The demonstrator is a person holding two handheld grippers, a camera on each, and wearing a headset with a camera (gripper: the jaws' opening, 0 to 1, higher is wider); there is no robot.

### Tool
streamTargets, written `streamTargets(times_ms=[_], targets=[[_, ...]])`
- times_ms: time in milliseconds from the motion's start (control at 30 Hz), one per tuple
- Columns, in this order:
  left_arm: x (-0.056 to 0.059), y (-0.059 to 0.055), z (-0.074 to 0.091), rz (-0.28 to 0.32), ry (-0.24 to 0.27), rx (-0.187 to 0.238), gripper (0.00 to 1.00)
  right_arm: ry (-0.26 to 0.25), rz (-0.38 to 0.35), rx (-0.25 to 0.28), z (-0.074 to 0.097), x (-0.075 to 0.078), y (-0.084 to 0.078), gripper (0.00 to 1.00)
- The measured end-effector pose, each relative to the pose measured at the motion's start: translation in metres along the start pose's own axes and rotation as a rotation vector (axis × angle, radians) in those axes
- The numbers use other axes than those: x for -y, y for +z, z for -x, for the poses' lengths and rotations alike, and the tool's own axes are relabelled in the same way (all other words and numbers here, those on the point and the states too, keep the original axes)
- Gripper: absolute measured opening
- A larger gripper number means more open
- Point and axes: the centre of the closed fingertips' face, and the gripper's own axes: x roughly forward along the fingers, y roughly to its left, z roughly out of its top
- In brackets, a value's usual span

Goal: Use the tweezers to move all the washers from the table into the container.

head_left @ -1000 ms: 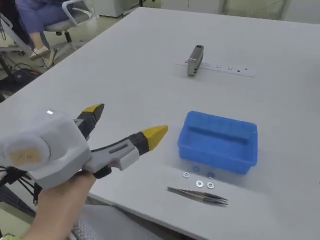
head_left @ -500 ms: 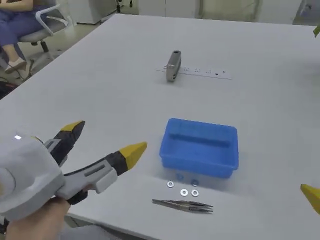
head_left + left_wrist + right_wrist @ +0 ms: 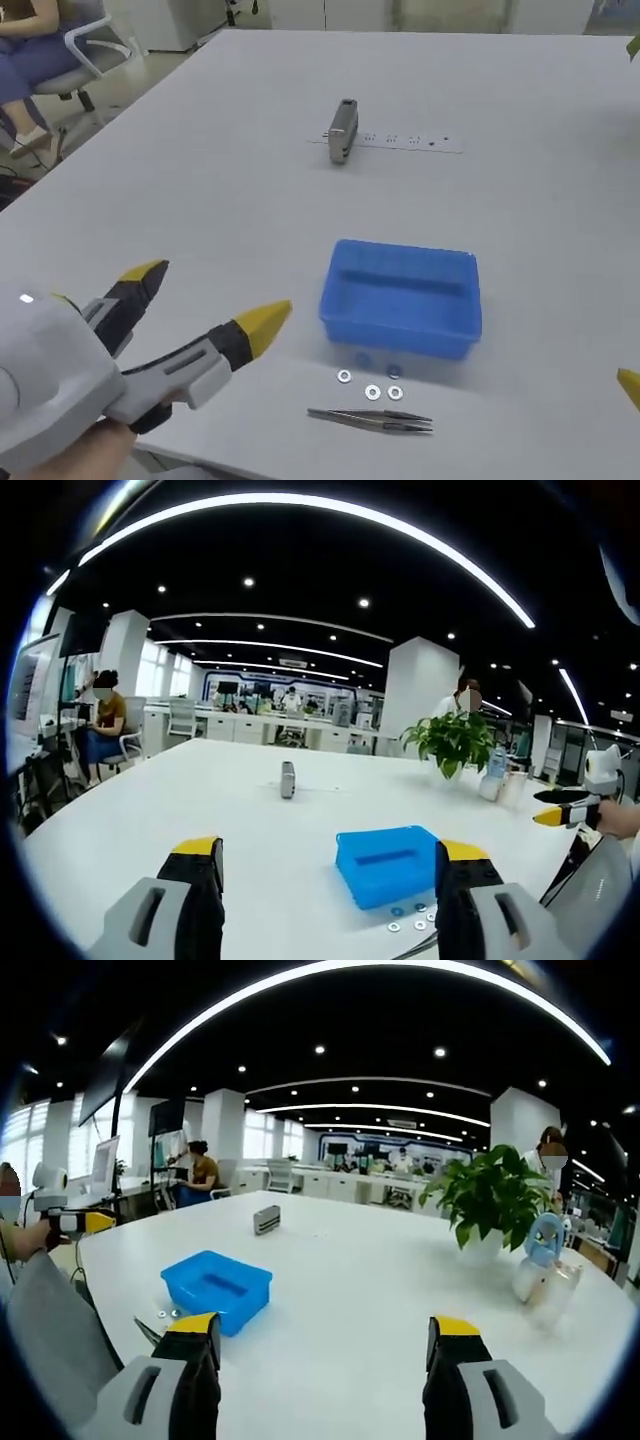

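Left gripper (image 3: 207,294), jaws wide and empty, hangs with the thin silver metal tweezers (image 3: 370,419) and small silver ring washers (image 3: 372,391) ahead to its right, just short of the blue rectangular plastic container (image 3: 400,295); a careless pinch may skid the flat tweezers into the washers, scattering them.

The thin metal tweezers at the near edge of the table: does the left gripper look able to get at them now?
Probably yes. The left gripper is open, with bare white table between it and the thin metal tweezers. The small metal washers and blue plastic container lie farther back, out of the way.
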Motion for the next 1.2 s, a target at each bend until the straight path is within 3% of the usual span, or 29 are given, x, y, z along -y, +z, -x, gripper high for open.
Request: streamTargets(times_ms=[200, 300, 433, 700, 1067, 1200], targets=[[0.003, -0.001, -0.001, -0.003, -0.014, -0.006, 0.89, -0.019, 0.004, 0.026, 0.004, 0.003, 0.005, 0.81], [0.003, -0.003, 0.0, 0.012, -0.018, -0.01, 0.89, -0.026, 0.001, 0.014, 0.004, 0.005, 0.002, 0.81], [0.002, -0.003, 0.0, 0.023, -0.016, -0.009, 0.89, -0.048, 0.055, -0.009, 0.003, 0.007, -0.001, 0.84], [0.005, -0.005, -0.001, 0.01, -0.032, -0.026, 0.88, -0.041, 0.035, -0.021, 0.002, 0.007, -0.003, 0.84], [0.004, -0.004, -0.001, 0.018, -0.028, -0.018, 0.87, 0.024, 0.079, -0.044, -0.002, -0.01, -0.002, 0.8], [0.005, -0.007, -0.003, 0.014, -0.029, -0.045, 0.87, 0.089, 0.133, -0.075, -0.006, -0.025, -0.004, 0.78]])
